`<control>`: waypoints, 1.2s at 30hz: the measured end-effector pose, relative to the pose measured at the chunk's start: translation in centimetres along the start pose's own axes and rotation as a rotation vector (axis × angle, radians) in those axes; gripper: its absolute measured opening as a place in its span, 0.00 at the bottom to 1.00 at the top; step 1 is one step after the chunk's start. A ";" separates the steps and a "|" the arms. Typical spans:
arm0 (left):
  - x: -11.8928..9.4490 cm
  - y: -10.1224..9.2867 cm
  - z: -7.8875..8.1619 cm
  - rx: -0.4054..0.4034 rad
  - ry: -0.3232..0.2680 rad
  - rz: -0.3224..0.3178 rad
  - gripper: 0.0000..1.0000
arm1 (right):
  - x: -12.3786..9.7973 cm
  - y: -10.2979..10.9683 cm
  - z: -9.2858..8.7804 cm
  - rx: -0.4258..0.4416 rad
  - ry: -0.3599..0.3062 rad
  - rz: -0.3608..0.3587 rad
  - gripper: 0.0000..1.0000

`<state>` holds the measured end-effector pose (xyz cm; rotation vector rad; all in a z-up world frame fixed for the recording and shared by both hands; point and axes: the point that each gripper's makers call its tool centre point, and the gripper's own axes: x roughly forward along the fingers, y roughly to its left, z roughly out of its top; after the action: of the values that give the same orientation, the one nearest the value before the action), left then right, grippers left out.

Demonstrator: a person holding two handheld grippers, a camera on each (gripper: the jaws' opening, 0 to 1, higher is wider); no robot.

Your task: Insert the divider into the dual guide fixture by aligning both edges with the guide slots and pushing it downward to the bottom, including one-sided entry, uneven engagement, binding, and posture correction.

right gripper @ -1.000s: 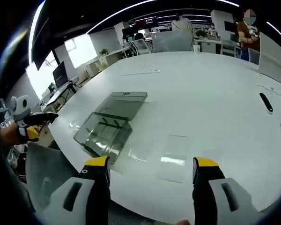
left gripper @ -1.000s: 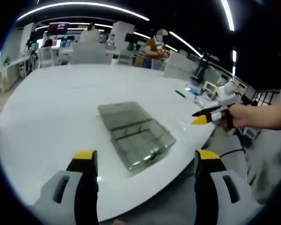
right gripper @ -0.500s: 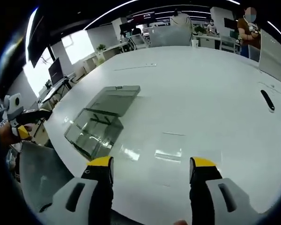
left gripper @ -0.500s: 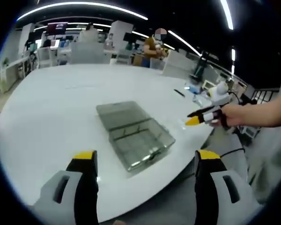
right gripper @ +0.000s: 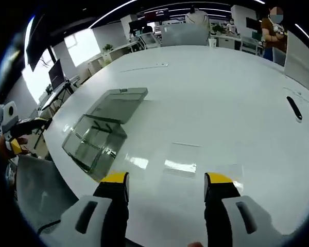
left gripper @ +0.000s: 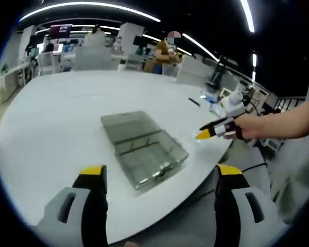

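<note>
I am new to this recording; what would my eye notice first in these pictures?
First, the clear plastic box lying open near the edge of the big white table. Next, the right gripper reaching in beside it, while the left gripper stays open in front.

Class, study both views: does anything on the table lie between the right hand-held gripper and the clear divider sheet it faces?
Nothing visible does. The right hand-held gripper, jaws open, faces the clear divider sheet across bare white table. The open fixture box sits off to one side.
</note>
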<state>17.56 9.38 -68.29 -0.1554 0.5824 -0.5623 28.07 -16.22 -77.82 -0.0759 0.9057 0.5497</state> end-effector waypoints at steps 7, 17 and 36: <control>0.1 -0.5 0.0 0.011 -0.002 -0.022 0.85 | 0.6 -0.3 -0.4 -0.001 0.019 -0.009 0.53; -0.2 -0.6 -0.4 0.028 0.010 -0.036 0.85 | 1.6 -0.3 -0.3 0.002 0.046 -0.031 0.48; -0.4 -0.2 -0.7 0.028 0.006 -0.047 0.85 | 2.8 -1.3 -1.2 0.016 0.100 -0.087 0.44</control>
<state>16.80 9.49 -68.64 -0.1413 0.5779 -0.6161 29.20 -16.45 -80.94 -0.1281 0.9993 0.4608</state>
